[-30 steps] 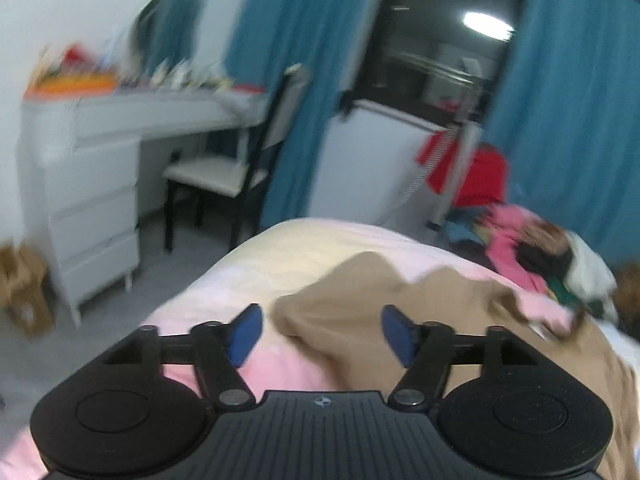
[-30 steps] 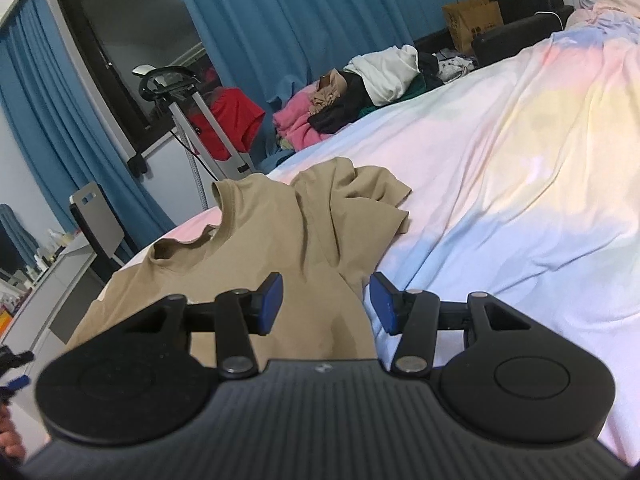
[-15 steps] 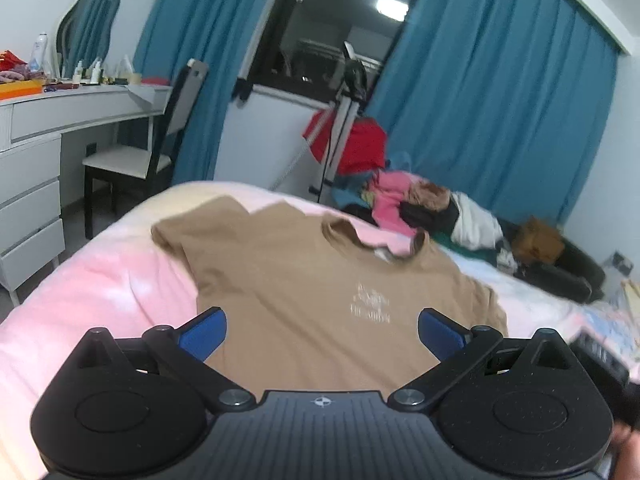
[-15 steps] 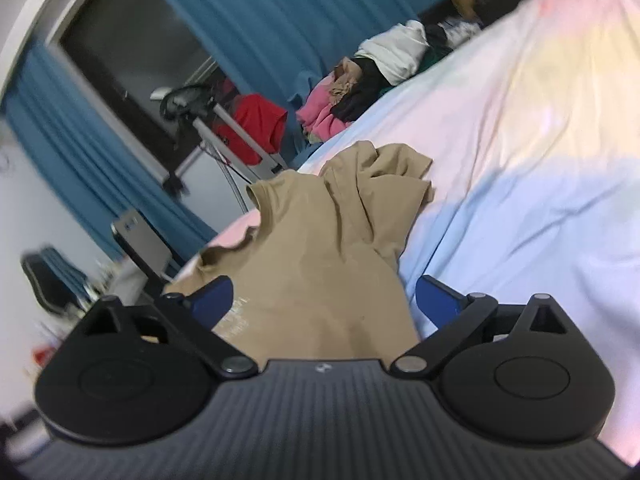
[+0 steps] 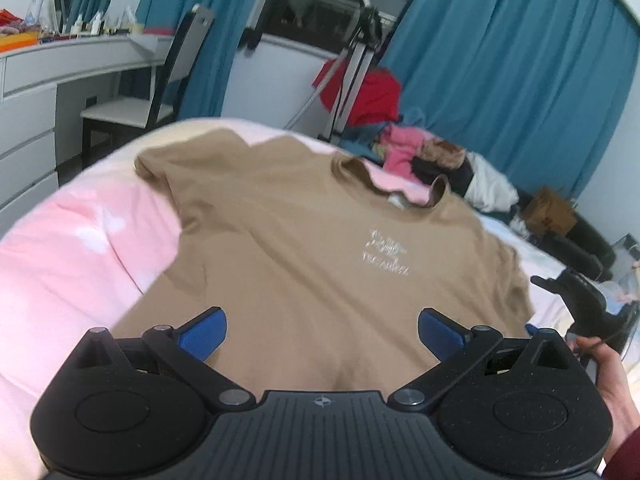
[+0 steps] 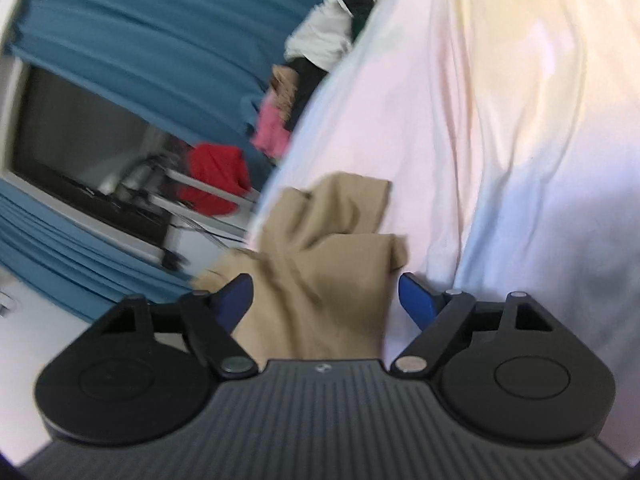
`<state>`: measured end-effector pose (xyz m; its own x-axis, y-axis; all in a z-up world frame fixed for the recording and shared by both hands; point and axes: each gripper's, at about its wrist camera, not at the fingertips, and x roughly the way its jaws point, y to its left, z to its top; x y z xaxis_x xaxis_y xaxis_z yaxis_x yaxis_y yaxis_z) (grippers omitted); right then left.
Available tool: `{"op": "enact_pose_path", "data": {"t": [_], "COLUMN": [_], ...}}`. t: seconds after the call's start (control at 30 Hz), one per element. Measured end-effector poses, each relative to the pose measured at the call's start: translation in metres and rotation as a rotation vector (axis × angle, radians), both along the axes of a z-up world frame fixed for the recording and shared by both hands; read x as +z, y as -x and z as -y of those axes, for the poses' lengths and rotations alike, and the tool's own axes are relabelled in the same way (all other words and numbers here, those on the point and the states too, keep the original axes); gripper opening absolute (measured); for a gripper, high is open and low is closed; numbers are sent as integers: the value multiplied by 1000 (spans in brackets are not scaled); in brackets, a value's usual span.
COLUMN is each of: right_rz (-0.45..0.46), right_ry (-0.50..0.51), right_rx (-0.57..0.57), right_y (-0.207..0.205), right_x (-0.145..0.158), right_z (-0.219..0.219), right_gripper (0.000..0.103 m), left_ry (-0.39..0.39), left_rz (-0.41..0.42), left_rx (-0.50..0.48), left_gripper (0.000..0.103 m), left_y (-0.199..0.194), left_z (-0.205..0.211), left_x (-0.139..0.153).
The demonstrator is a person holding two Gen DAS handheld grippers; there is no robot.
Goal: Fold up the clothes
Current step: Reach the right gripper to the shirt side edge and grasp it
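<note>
Lying spread out face-up on the pastel bedsheet [image 5: 80,240], the tan T-shirt [image 5: 304,248] stretches ahead of the left gripper [image 5: 322,330], whose blue fingers [image 5: 202,330] stand wide apart over its lower part, gripping nothing. The right gripper [image 6: 326,300] also has its fingers spread wide, with a rumpled sleeve of the shirt between and beyond them. A hand [image 5: 612,388] shows beside the left gripper's right finger.

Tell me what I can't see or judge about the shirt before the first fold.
- T-shirt hem: left wrist view, hidden behind the left gripper.
- Chest print: left wrist view, too blurred to read.
- Right sleeve: right wrist view, bunched and motion-blurred; its layers are unclear.
</note>
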<state>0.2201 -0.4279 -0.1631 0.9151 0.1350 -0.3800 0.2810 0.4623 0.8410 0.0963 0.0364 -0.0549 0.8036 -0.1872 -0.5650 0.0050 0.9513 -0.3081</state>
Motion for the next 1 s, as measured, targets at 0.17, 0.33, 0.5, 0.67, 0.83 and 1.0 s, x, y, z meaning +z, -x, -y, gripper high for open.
{"op": "enact_pose_path", "data": {"t": [0.17,0.33,0.5,0.67,0.83,1.0], "right_rz": [11,48,66,61,53,100], "right_ry": [152,289,253,85,-99,-135], "right_rx": [-8,-86,-227,-217,-180,-156], "right_y": [-27,-18,20,34,34,13], "right_x": [1,19,35,17,-4,-9], "right_z": [-18,-24,-11,2,13,10], "right_gripper": [45,13,12,14,47,80], "left_ry": [-4,6,10,24,28,15], "left_rz": [-21,-33,-16,-31,-38,-42], "left_rx": [-32,-39,-32,-28,-21,-26], "left_gripper": [103,103,103,103,103,103], "left_y": [-21,-30,-23,-15,-10,-13], "left_z": [12,15,11,5,2,5], "left_x": [-20,-26,-23,-19,-19,-21]}}
